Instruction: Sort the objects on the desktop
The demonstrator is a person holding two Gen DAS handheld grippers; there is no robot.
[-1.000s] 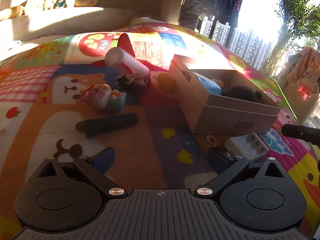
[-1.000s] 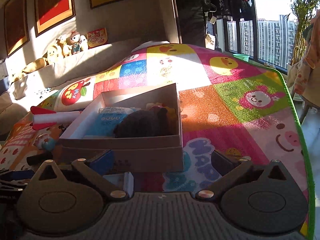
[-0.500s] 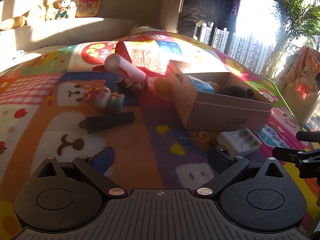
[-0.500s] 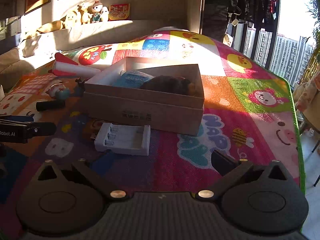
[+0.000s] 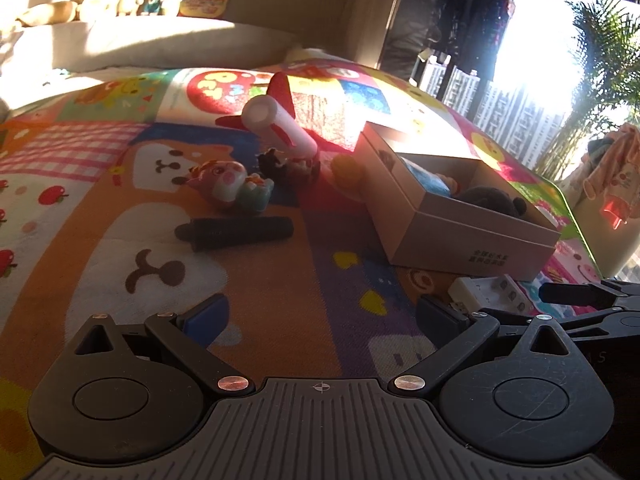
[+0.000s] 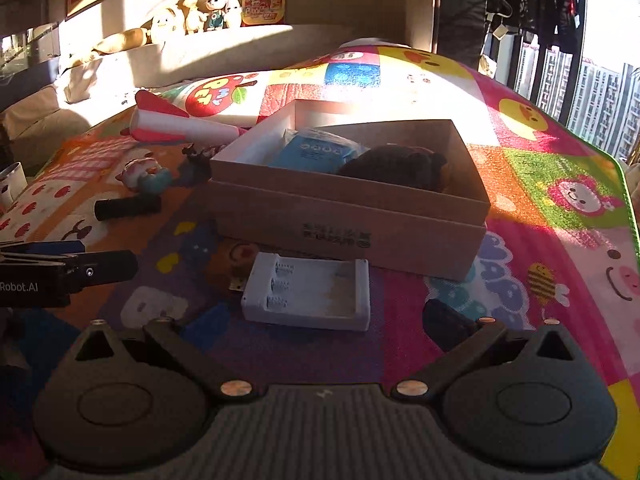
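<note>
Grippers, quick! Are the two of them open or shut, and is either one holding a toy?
Left gripper: open, holding nothing.
Right gripper: open, holding nothing; the white battery charger lies on the mat ahead of it.

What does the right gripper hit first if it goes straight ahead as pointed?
Probably the white battery charger, lying on the mat between the open fingers of the right gripper. Past it stands the cardboard box. The gripper's height above the mat is unclear.
</note>
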